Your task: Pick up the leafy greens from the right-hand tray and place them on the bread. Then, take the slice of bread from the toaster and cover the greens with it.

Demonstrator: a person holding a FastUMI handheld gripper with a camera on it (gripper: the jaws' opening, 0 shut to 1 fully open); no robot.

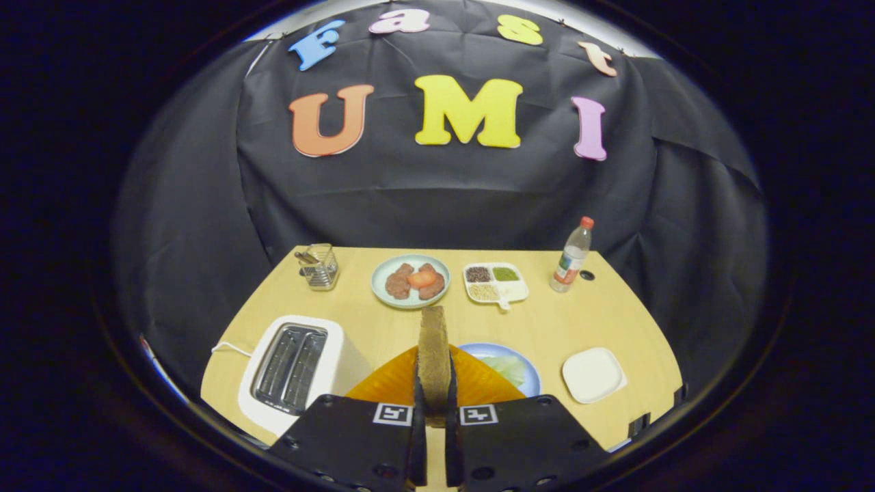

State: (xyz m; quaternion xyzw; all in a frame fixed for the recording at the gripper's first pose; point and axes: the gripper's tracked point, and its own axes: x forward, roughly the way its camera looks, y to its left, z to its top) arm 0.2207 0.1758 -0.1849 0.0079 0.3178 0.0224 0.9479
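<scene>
My gripper is shut on a brown slice of bread, which stands on edge between the two fingers and sticks up ahead of them. Below it lies an orange mat, and just right of the slice a light blue plate carries pale leafy greens. The bread slice hides what lies under the greens. The white toaster stands to the left of the fingers, its two slots dark and without bread. A small white square tray sits bare to the right of the plate.
Further back on the wooden table are a wire cutlery holder, a pale green plate with meat and tomato, a white divided dish of condiments and a red-capped bottle. The toaster's white cord trails left.
</scene>
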